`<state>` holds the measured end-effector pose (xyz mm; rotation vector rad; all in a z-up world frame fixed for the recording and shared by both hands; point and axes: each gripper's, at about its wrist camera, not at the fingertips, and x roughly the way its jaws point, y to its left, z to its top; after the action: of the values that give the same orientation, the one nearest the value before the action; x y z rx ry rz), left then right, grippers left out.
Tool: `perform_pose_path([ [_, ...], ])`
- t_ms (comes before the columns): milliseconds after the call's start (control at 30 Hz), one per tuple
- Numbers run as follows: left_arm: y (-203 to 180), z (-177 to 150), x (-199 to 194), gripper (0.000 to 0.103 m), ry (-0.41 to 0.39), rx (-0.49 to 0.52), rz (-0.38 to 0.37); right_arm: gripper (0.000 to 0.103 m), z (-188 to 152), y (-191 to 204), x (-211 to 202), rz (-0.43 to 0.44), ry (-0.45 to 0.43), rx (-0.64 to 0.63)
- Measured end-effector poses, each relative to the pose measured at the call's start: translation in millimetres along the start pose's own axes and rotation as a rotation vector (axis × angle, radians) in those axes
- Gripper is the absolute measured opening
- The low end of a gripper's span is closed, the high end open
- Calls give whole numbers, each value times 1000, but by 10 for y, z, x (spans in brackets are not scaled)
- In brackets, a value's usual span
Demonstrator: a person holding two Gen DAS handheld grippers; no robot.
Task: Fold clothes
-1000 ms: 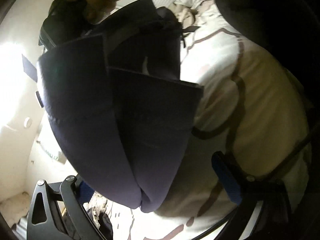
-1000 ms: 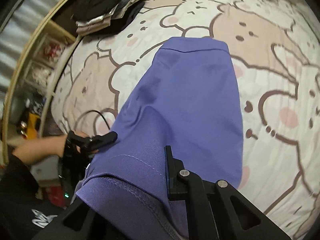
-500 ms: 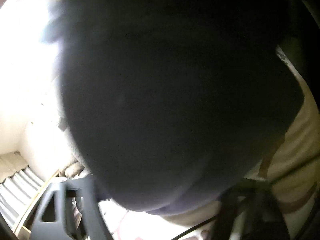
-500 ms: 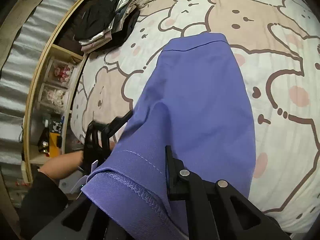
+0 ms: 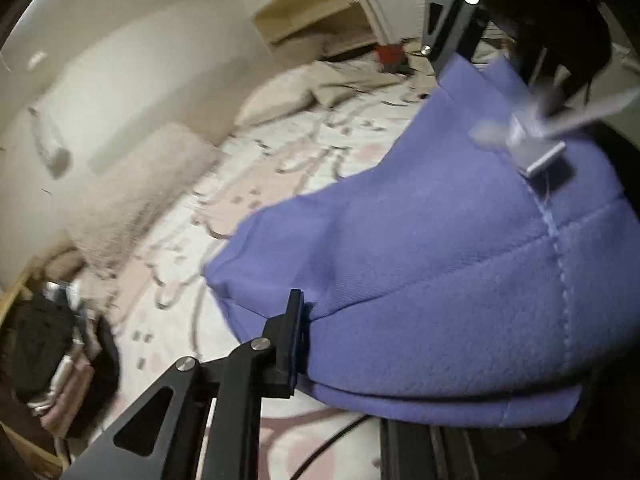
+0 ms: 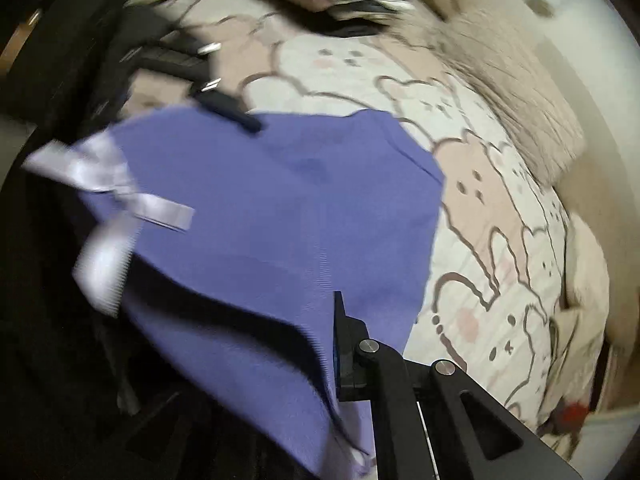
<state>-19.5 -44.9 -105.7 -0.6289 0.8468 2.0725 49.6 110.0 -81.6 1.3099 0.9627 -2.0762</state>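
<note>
Two grippers hold one purple garment (image 5: 440, 264) above a bed. Left gripper (image 5: 328, 344): jaws closing, with a folded hem of the garment between them; the near finger's pad (image 5: 294, 340) presses the cloth, while the other finger is hidden behind the fabric. Right gripper (image 6: 320, 344): jaws pressed together, pinching a ribbed edge of the same garment; only its right finger (image 6: 346, 352) shows, the other being covered by cloth. White care labels (image 6: 120, 200) hang from the garment's seam between the two grips, blurred.

In the right wrist view the garment droops from the jaws toward the bed, its far edge over the bear-print bedsheet (image 6: 500, 208); whether that edge touches the sheet cannot be told. The left gripper's black frame appears at the garment's upper left edge in that view.

Beyond the garment, on the bedsheet: a pile of dark and pale clothes (image 5: 60, 356) at one bed corner, against a wooden frame. A beige fuzzy blanket (image 5: 148, 192) lies along the wall, and pillows (image 5: 280, 96) rest at the far end, below a wooden shelf (image 5: 312, 12) whose contents cannot be made out.
</note>
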Motion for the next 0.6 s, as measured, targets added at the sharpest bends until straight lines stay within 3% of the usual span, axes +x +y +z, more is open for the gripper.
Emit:
perform_pose_path([
  [200, -502, 185, -86, 15, 158, -104, -213, 5, -146, 236, -44, 82, 77, -161],
  [267, -565, 146, -6, 15, 221, -189, -274, 5, -113, 165, 20, 98, 101, -180],
  [467, -40, 180, 294, 15, 333, -469, -396, 5, 393, -496, 271, 97, 142, -152],
  [600, 347, 116, 593, 15, 405, -616, -458, 5, 772, -783, 574, 100, 178, -200],
])
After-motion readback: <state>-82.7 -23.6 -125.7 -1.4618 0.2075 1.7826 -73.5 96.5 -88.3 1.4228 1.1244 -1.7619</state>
